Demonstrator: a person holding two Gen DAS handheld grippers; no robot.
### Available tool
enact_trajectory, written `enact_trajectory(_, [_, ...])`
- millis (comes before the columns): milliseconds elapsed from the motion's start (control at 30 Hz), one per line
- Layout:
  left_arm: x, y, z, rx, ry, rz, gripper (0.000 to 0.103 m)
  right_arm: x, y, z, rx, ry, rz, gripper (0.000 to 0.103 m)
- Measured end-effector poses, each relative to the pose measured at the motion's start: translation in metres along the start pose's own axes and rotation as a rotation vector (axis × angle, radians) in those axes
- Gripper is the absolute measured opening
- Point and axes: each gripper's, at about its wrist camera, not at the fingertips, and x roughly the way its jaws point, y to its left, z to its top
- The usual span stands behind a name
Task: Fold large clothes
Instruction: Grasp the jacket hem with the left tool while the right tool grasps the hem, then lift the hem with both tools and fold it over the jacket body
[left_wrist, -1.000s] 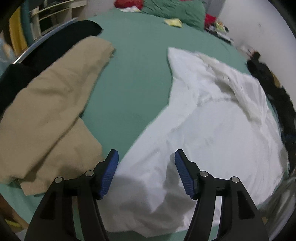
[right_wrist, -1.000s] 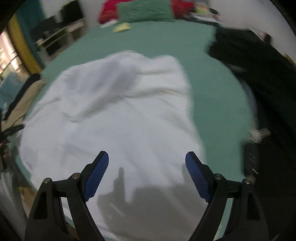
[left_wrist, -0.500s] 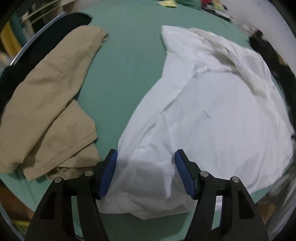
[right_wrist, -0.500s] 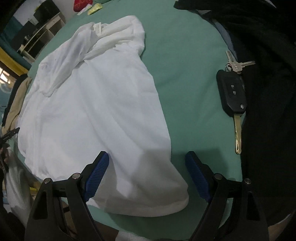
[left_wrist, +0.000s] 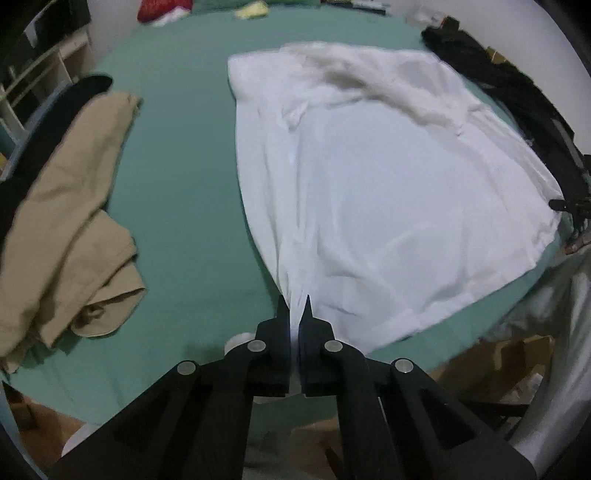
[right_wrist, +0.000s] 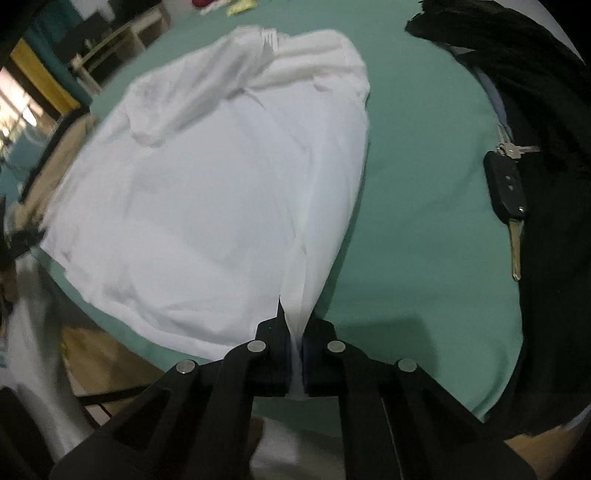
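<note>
A large white shirt lies spread on a green bed, collar end far from me. It also fills the right wrist view. My left gripper is shut on the shirt's near left hem corner. My right gripper is shut on the near right hem corner. The cloth pulls into taut folds toward each gripper.
Tan trousers lie crumpled on the bed's left side. Black clothing lies along the right edge, with a car key and keys beside it. Pillows and small items sit at the bed's far end. Shelving stands beyond the bed.
Both grippers were open over the shirt's near hem. They have dropped to the hem corners and shut on the cloth, which now pulls tight toward them.
</note>
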Motion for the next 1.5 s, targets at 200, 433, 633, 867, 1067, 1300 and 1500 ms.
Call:
enact_trajectory(200, [-0.043,0.031,-0.010,-0.176,-0.134,-0.047,0.003,-0.046,-0.004,-0.007,0.057,-0.120,0.042,0.005])
enact_trajectory(433, [-0.093,0.040,-0.017,-0.269,-0.257,-0.087,0.003,-0.092,-0.020,-0.038,0.119,-0.216,0.099,0.004])
enact_trajectory(633, [-0.120,0.036,-0.021,-0.279,-0.282,-0.104,0.003,-0.122,-0.007,-0.041,0.127,-0.289,0.129,0.004])
enact_trajectory(867, [-0.132,0.039,-0.021,-0.319,-0.314,-0.131,0.003,-0.142,-0.004,-0.031,0.126,-0.377,0.155,0.005])
enact_trajectory(1067, [-0.126,0.058,0.007,-0.375,-0.368,-0.129,0.003,-0.145,-0.022,0.005,0.149,-0.446,0.155,0.005])
enact_trajectory(1300, [-0.092,0.083,0.063,-0.448,-0.404,-0.143,0.003,-0.133,-0.041,0.069,0.165,-0.506,0.171,0.005])
enact_trajectory(1500, [-0.048,0.101,0.113,-0.493,-0.396,-0.150,0.003,-0.097,-0.055,0.135,0.166,-0.504,0.165,0.005])
